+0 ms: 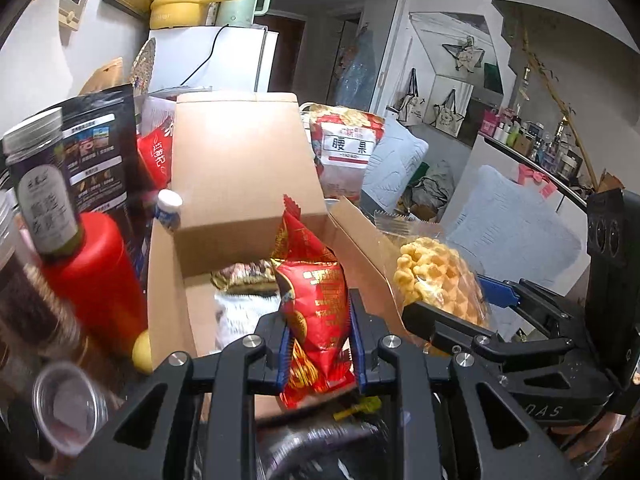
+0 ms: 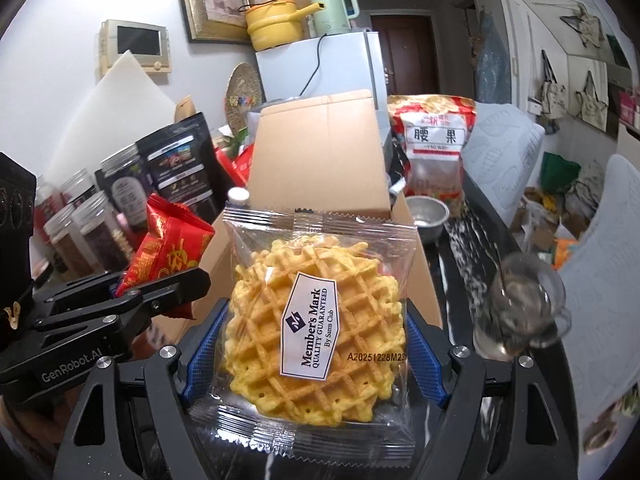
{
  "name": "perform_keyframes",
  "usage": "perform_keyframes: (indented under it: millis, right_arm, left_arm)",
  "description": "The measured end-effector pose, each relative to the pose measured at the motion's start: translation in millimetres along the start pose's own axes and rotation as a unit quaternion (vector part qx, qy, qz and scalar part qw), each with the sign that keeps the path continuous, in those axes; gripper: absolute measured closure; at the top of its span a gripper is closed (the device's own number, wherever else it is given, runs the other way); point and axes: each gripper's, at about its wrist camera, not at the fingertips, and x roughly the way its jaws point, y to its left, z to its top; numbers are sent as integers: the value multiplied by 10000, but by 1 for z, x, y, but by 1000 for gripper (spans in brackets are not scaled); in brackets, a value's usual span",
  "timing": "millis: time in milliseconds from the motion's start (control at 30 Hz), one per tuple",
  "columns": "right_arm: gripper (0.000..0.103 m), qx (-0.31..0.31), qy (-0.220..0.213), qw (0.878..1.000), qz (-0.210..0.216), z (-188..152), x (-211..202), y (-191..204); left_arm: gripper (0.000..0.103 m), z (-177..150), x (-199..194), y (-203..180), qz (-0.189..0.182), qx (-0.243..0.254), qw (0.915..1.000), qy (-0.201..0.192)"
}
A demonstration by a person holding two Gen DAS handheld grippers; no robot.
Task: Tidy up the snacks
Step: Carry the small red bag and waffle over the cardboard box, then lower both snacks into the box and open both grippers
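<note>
We are carrying two snacks toward the cardboard box (image 1: 240,184) at twelve o'clock: our left gripper (image 1: 318,344) is clamping a red packet (image 1: 316,300), our right gripper (image 2: 312,344) is pinching the waffle pack (image 2: 312,312). Next, we judge, comes lowering and releasing inside.

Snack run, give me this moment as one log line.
left gripper: shut on red snack packet | right gripper: shut on waffle packet | cardboard box: open, snacks inside
</note>
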Motion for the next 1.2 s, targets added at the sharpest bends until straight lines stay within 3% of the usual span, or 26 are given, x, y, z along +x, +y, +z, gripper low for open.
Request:
perform_keyframes:
  millis: [467,1200]
  right_arm:
    - [22,-17,94,9999,-35,38,66,-25]
    - [22,91,668,9977,-21,42,137,-32]
  left_arm:
    - [80,35,60,28,245,-124,9996,90]
    - [80,33,131,59,696,-347,9922,978]
